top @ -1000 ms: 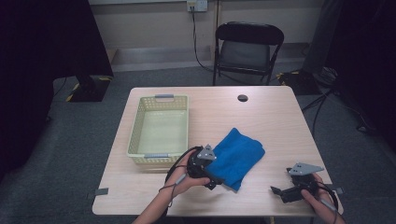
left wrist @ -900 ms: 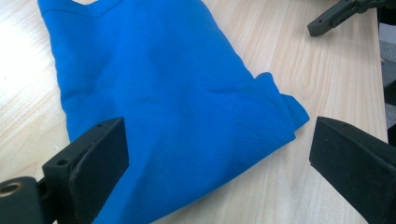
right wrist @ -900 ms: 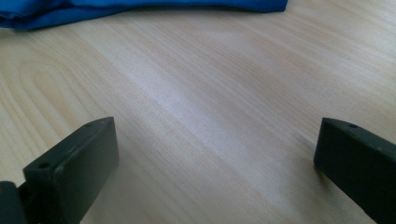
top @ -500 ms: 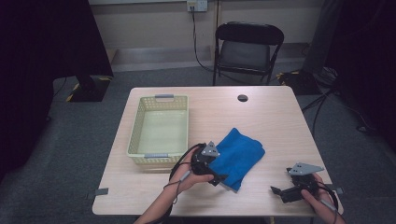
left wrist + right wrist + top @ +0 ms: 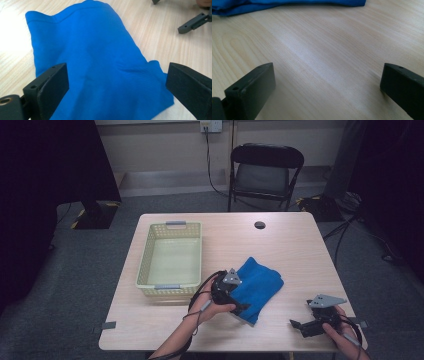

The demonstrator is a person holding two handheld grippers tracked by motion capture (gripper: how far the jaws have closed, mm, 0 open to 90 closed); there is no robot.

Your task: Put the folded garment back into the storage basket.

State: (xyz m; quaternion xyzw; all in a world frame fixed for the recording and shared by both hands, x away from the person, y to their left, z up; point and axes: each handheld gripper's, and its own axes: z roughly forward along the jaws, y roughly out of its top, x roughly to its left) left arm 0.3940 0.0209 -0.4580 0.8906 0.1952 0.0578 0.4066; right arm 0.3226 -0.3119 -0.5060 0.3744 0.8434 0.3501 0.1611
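A crumpled blue cloth (image 5: 260, 285) lies on the wooden table, right of the middle. My left gripper (image 5: 239, 306) sits over the cloth's near-left edge, held in a hand. In the left gripper view its jaws stand wide open (image 5: 116, 75), with the blue cloth (image 5: 95, 57) spread beneath and between them. My right gripper (image 5: 298, 326) rests near the table's front right corner, apart from the cloth. It is open (image 5: 327, 75) over bare wood, and the cloth's edge (image 5: 287, 5) shows at the top of its view.
A pale yellow mesh basket (image 5: 142, 265) stands empty to the left of the cloth. A small black disc (image 5: 259, 225) lies near the table's far edge. A black folding chair (image 5: 265, 170) stands behind the table. The right gripper's jaw (image 5: 192, 23) shows beyond the cloth.
My left gripper has shifted a little to the right, farther over the cloth's edge. The right gripper has stayed put.
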